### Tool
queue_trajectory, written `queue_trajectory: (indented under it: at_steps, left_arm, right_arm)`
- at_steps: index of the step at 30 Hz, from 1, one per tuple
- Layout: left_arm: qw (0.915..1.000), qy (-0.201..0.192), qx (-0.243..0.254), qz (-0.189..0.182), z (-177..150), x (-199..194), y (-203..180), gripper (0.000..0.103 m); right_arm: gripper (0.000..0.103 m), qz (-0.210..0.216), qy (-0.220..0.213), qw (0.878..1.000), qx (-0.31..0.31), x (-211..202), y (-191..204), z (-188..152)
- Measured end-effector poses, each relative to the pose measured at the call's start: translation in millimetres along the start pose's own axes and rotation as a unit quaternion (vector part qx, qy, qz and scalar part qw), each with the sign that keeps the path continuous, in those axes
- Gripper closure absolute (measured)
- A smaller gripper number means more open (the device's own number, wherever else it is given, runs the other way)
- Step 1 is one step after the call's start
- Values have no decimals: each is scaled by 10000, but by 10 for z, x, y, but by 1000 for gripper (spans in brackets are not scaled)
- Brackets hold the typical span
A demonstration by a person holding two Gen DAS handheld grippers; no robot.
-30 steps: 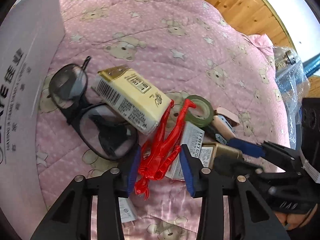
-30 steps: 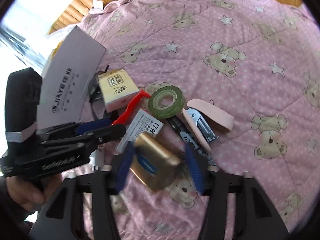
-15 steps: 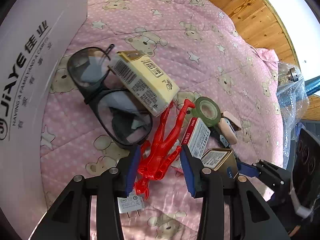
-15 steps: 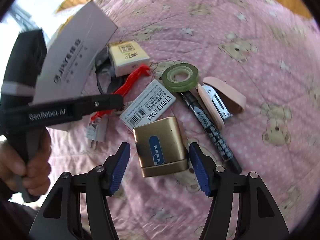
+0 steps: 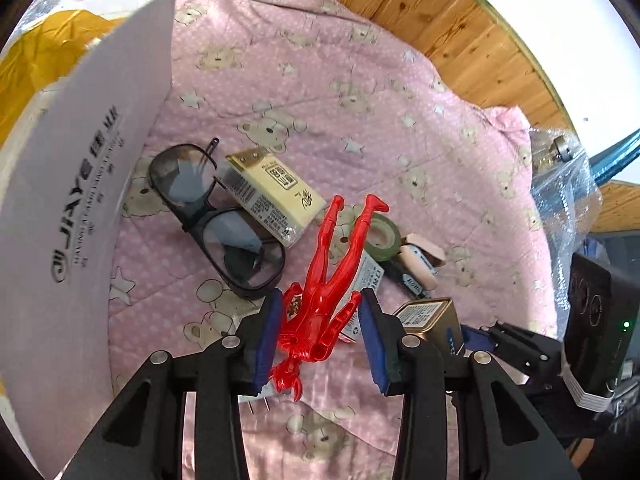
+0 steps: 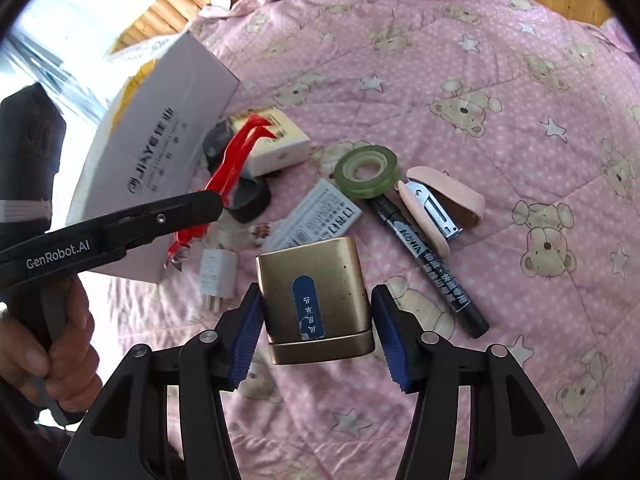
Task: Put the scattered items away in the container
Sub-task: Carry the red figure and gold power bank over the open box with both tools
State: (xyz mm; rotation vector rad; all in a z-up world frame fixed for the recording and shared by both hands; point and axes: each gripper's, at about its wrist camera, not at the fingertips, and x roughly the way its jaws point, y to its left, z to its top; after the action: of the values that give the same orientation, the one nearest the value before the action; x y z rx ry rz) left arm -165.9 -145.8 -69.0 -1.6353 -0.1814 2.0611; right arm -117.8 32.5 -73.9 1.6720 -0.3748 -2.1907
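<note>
Red plastic catches the eye first: a toy figure [image 5: 324,292] hangs head-down between the blue pads of the left gripper [image 5: 320,332], its legs pointing away from the tool, both pads pressed against its torso and arms. It looks lifted clear of the pink bear-print quilt [image 5: 360,120], though from the wrist view I can't be fully sure its head isn't brushing the cloth. Up and to the left of that gripper stands the white cardboard box [image 5: 80,184], its printed flap leaning over the bed. Just ahead of the fingers lie black-framed glasses [image 5: 216,216] with a cream packet [image 5: 272,196] resting across them, and a white charger plug [image 6: 218,276] sits under the tool, mostly hidden in its own view.

The right gripper [image 6: 318,326] is clamped on a gold tin [image 6: 316,296] with a blue label, one pad tight against each side wall, held above the quilt. Beyond the tin lies a white staple box [image 6: 316,216], then a green tape roll [image 6: 366,172]. To the right of those, a black marker [image 6: 432,264] runs diagonally, touching the tape at its far end, and a pink stapler [image 6: 440,208] lies open beside it. A hand [image 6: 44,356] grips the left tool's handle at the edge.
</note>
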Motion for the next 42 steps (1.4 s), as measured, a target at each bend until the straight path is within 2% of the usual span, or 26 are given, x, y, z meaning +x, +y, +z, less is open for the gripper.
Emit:
queue_trajectory:
  at_steps: [11, 22, 35, 42]
  left_arm:
    - [9989, -408, -113, -219, -24, -443, -44, 63]
    - [9944, -882, -283, -509, -79, -946, 81, 63]
    - [9864, -1336, -504, -811, -34, -1492, 418, 63]
    - [9822, -1503, -658, -917, -28, -1720, 706, 63]
  right_arm:
    - [46, 136, -162, 9998, -59, -227, 231, 70]
    - [46, 31, -328, 9985, -448, -442, 725, 127]
    - [46, -225, -545, 9939, -935, -665, 1415, 370]
    - [46, -226, -577, 9905, -1228, -629, 1891, 499]
